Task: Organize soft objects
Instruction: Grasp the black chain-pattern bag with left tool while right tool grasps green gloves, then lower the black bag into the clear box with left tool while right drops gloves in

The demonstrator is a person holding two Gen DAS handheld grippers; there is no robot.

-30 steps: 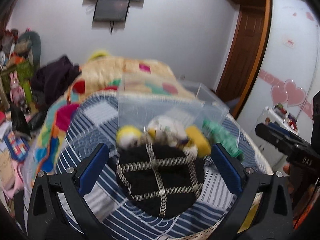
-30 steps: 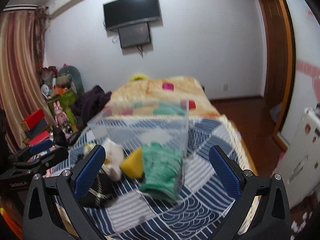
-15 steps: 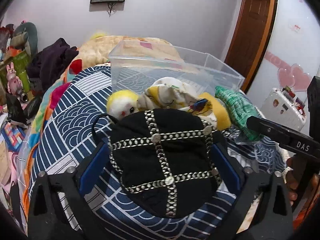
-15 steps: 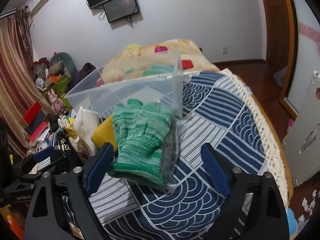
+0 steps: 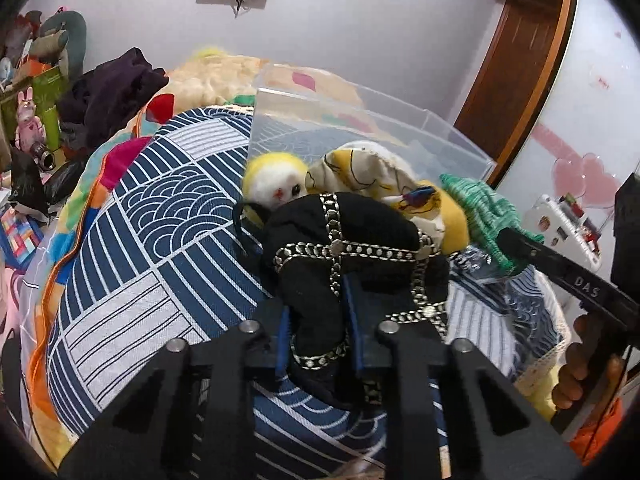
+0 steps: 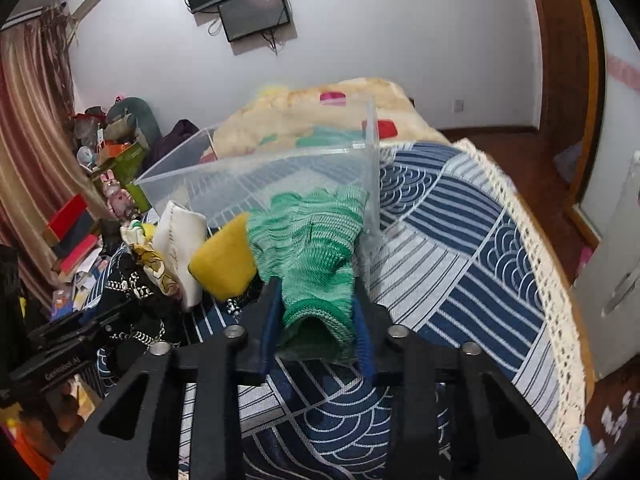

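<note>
A pile of soft things lies on the bed in front of a clear plastic bin (image 5: 360, 120). My left gripper (image 5: 318, 320) is shut on a black studded hat (image 5: 348, 236). Behind it lie a yellow-and-white plush (image 5: 276, 180), a patterned cloth (image 5: 360, 172) and a yellow piece (image 5: 452, 220). My right gripper (image 6: 316, 328) is shut on the cuff of green knit gloves (image 6: 316, 236), which lean against the bin's (image 6: 260, 172) front corner. The gloves also show in the left wrist view (image 5: 484, 208).
The bed has a blue-and-white patterned cover (image 6: 460, 240) with a lace edge at the right. A cream blanket (image 6: 320, 108) lies behind the bin. Dark clothes (image 5: 112, 92) and toys crowd the left side. A wooden door (image 5: 516, 68) stands at the right.
Both grippers moved in and closed: the left on the black hat, the right on the green gloves. Both were open a second ago.
</note>
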